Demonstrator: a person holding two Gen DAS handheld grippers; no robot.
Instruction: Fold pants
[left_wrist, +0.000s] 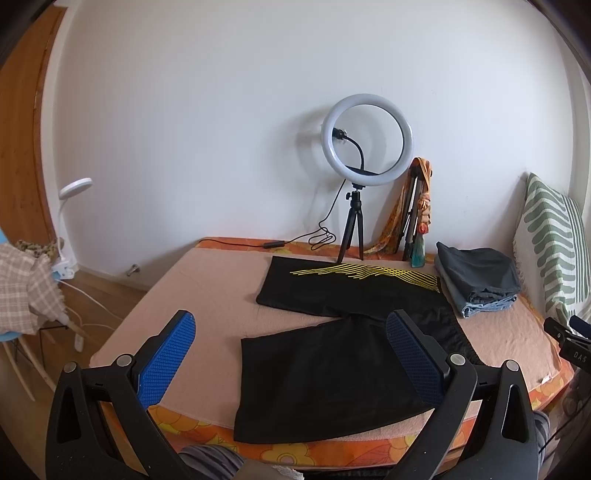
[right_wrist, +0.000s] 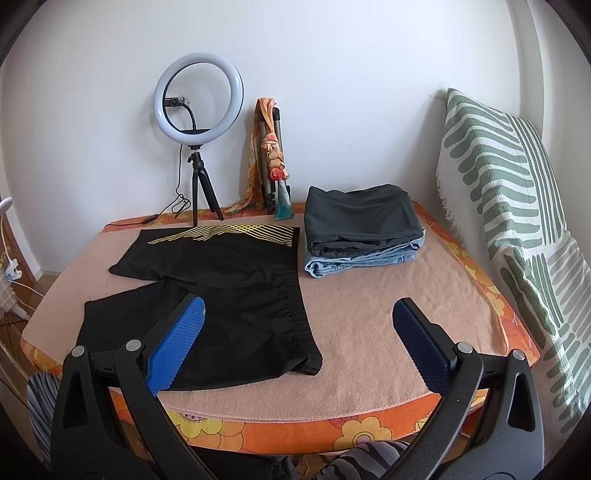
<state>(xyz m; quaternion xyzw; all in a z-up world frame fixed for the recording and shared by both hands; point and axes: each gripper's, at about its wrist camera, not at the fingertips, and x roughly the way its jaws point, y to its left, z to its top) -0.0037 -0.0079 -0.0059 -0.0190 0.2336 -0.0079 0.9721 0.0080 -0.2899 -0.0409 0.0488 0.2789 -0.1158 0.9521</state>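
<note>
Black shorts (left_wrist: 325, 373) with yellow line print lie spread flat on a peach blanket (left_wrist: 199, 295), legs pointing left, waistband to the right. They also show in the right wrist view (right_wrist: 221, 295). My left gripper (left_wrist: 291, 339) is open and empty, held above the near leg. My right gripper (right_wrist: 299, 325) is open and empty, held above the near waistband corner (right_wrist: 310, 362) and the bare blanket (right_wrist: 388, 302).
A folded stack of grey and blue pants (right_wrist: 362, 229) sits at the back right. A ring light on a tripod (right_wrist: 197, 122) and a scarf-wrapped stand (right_wrist: 271, 155) stand by the wall. A green-striped pillow (right_wrist: 517, 221) leans at the right. A chair (left_wrist: 26, 288) stands left.
</note>
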